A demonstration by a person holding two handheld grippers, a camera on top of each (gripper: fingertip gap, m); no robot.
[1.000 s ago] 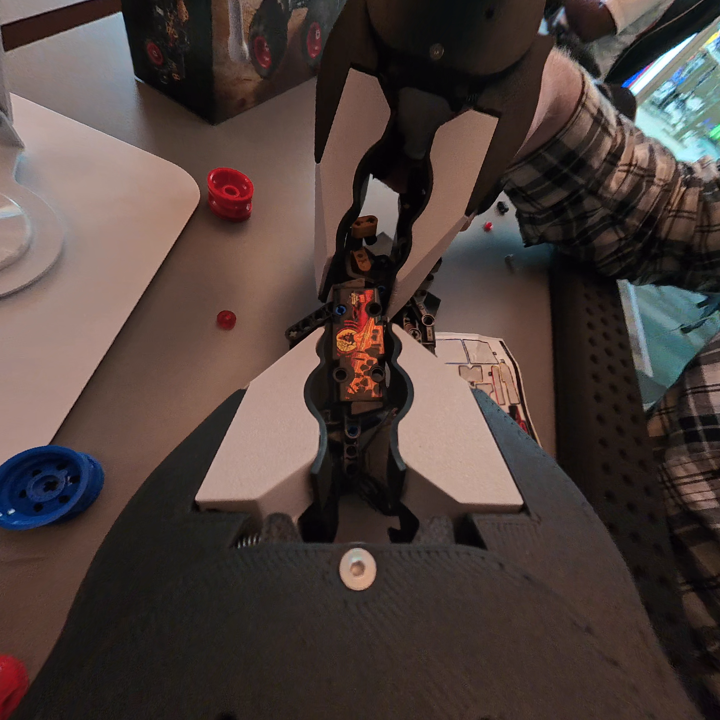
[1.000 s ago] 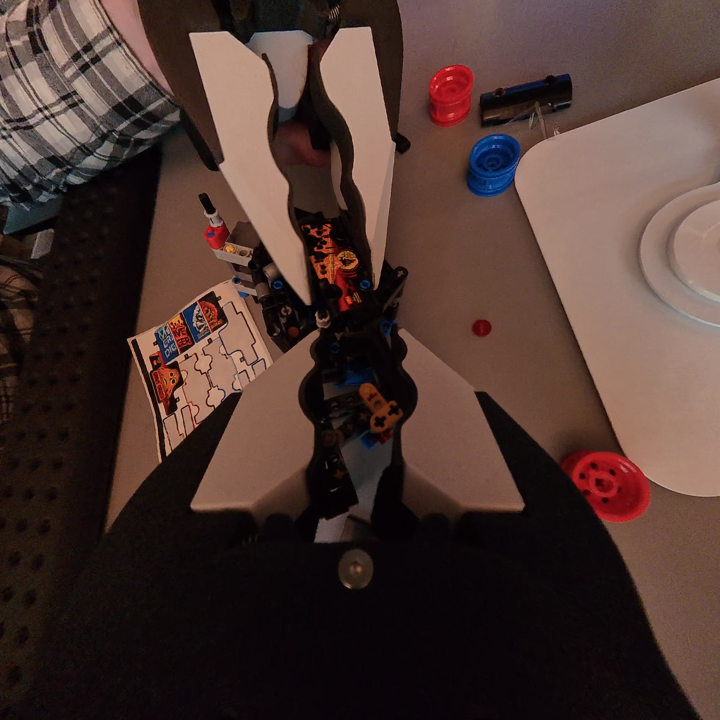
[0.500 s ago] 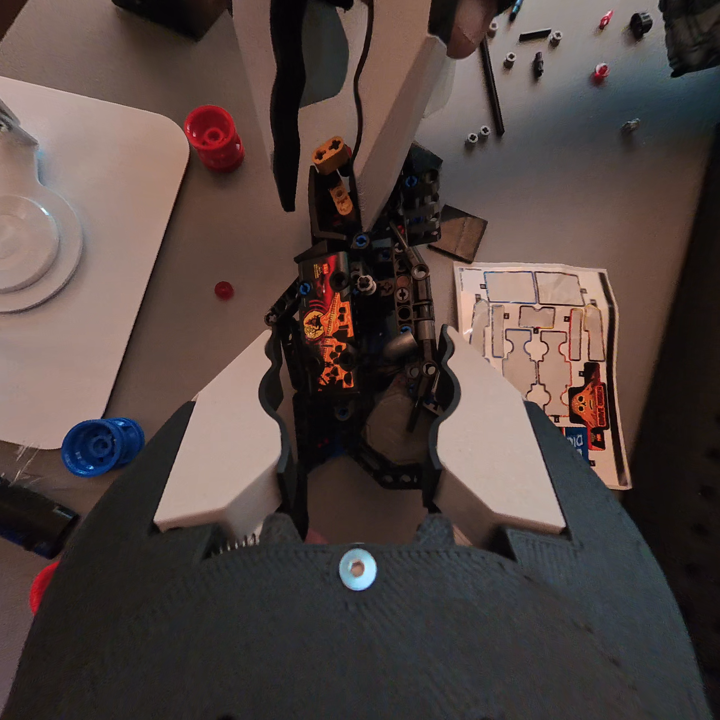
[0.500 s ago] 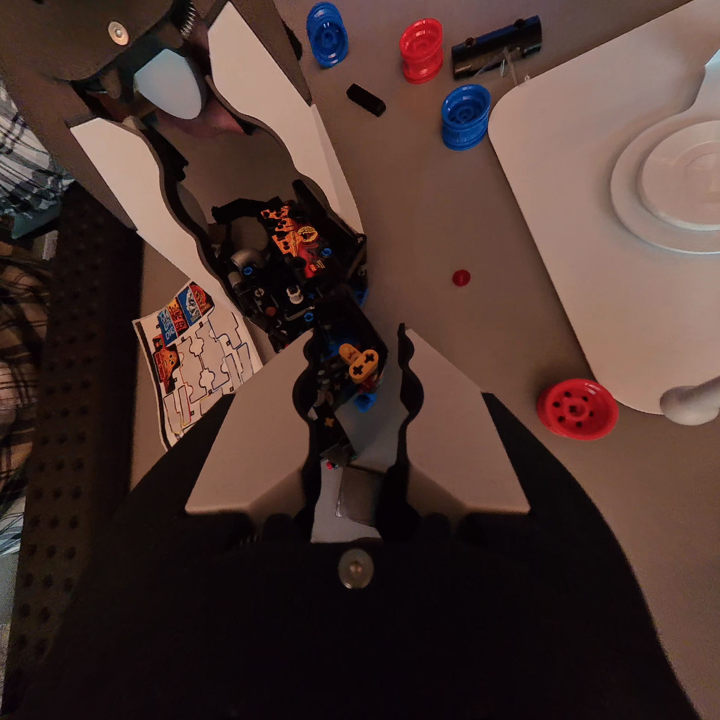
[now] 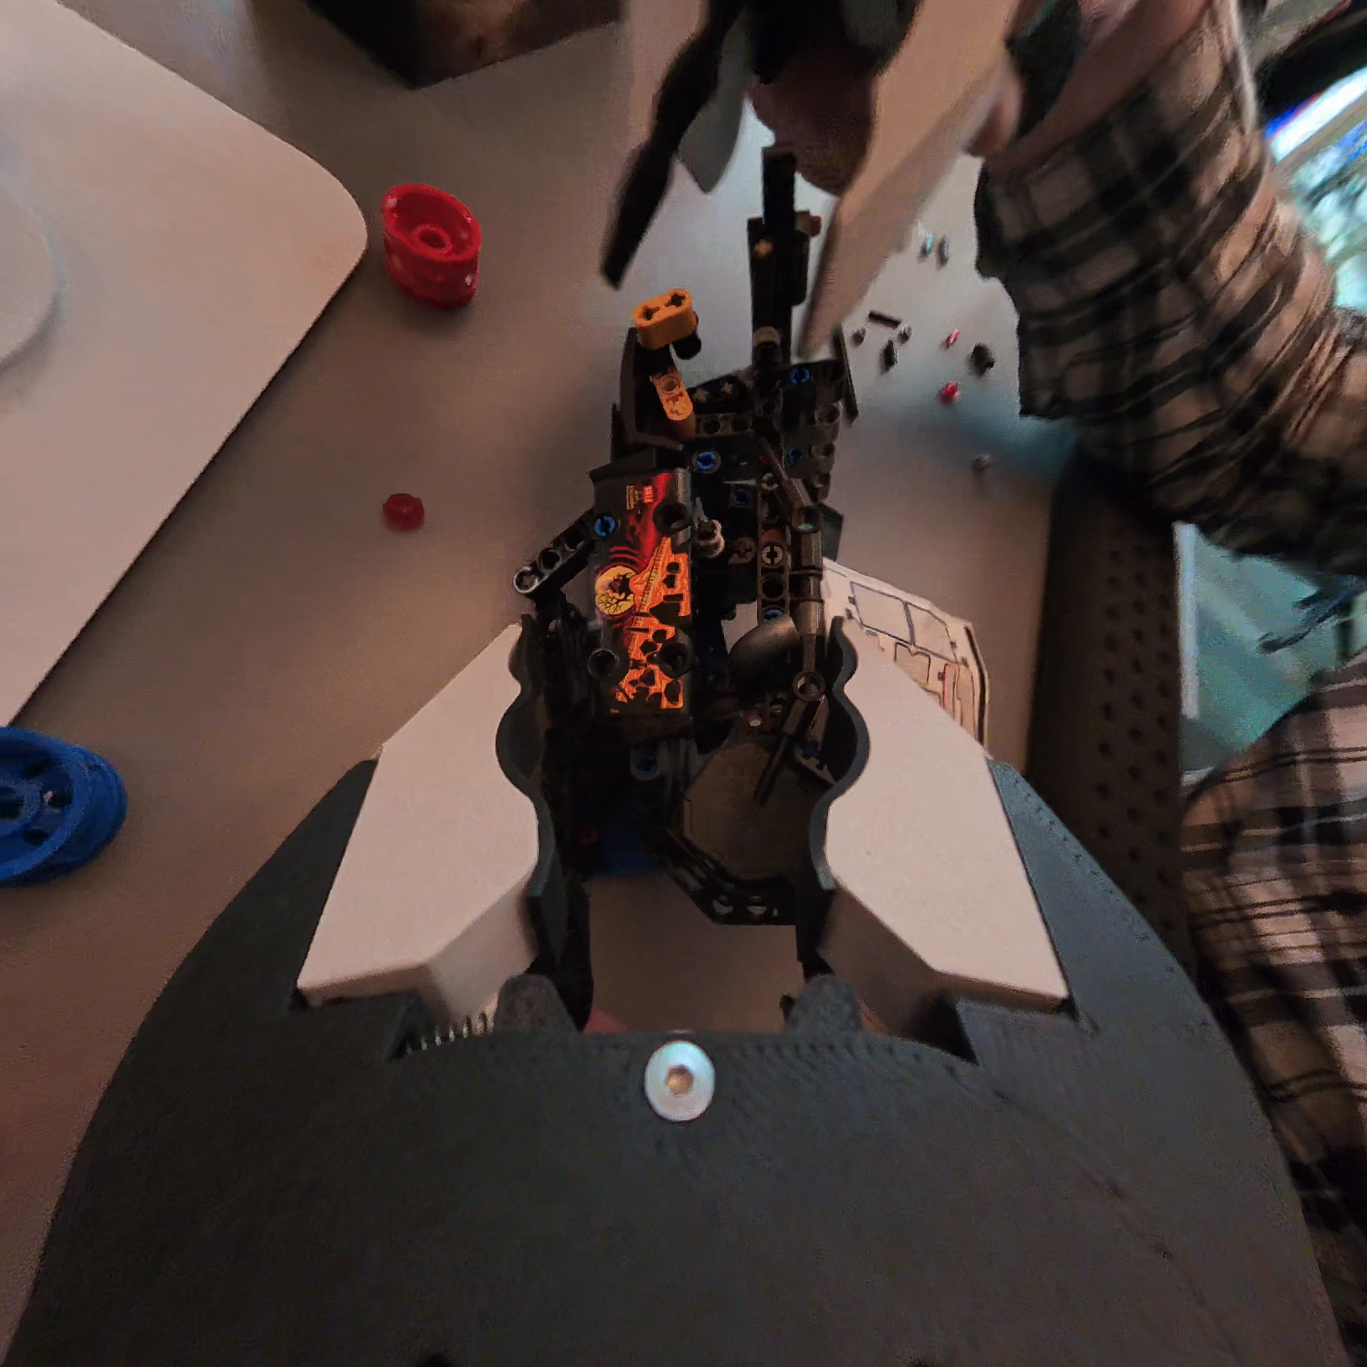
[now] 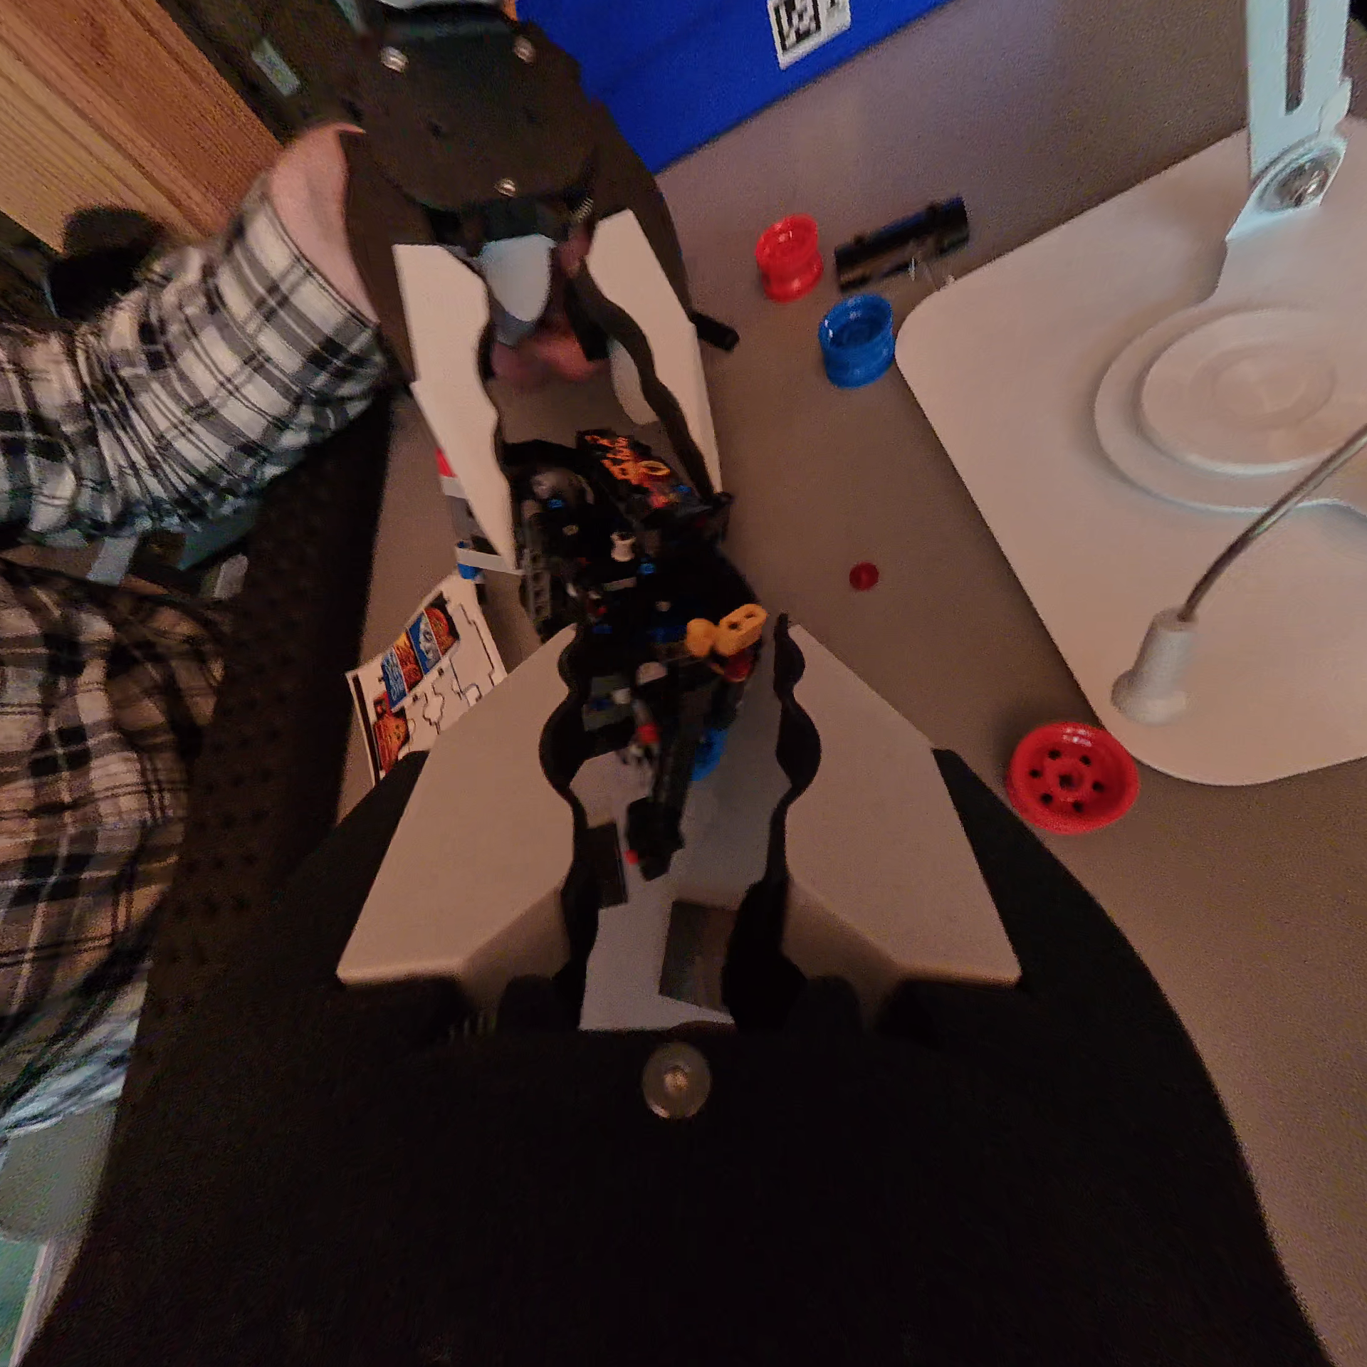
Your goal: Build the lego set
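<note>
The half-built black lego vehicle frame with the orange flame sticker panel (image 5: 651, 614) sits between the two white fingers of the left gripper (image 5: 680, 651), which straddle its near end. The jaws are spread fairly wide, and I honestly can't tell if they're pinching it or just around it.

The right gripper (image 6: 677, 643) comes in from the opposite end, jaws parted, with the model's far end and its little orange connector piece (image 6: 728, 629) sitting in the gap. Can't tell if it's touching the sides either.

Off to the left gripper's left on the grey worktop (image 5: 296, 592) there's a red plastic wheel hub (image 5: 430, 244), a tiny red round stud (image 5: 403, 512) and a blue wheel hub (image 5: 52, 802). A sticker sheet (image 5: 925, 651) lies just to the right of the model, partly behind the finger. A plaid sleeve (image 5: 1183, 333) is in view behind the right gripper.
</note>
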